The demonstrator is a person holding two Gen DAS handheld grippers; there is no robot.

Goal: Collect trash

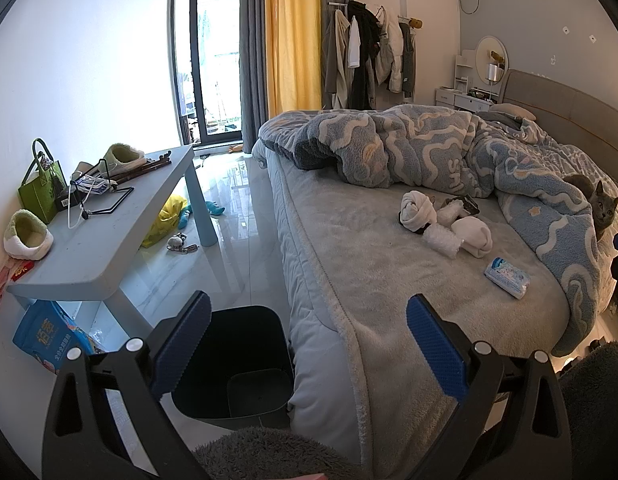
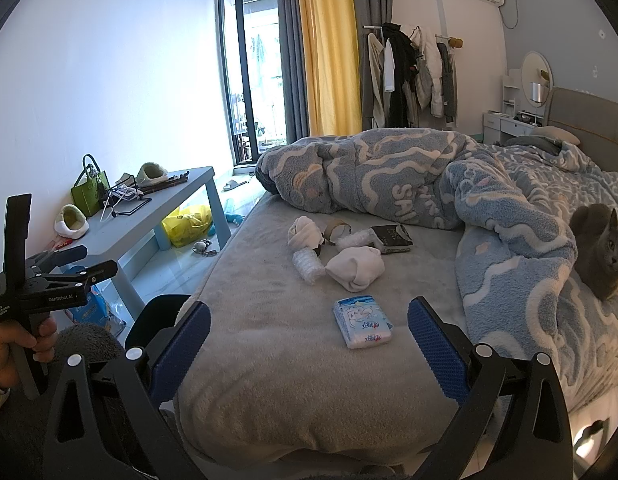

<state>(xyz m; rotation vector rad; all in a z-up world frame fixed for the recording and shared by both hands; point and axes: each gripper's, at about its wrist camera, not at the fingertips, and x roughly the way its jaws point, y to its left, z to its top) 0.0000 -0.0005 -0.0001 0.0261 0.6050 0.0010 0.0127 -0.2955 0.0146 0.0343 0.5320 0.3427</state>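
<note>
Trash bin point(image 1: 233, 364) sits on the floor left of the bed point(image 2: 269, 360) — tissue pack point(image 2: 363, 322) on it, socks point(image 2: 355, 268) behind.

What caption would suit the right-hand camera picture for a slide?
Open right gripper faces a tissue pack and scattered litter on the bed, while a grey cat watches.

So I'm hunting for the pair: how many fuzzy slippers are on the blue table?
2. One slipper sits at the table's near end; the other slipper lies at the far end, past the green bag. None other shows there.
</note>
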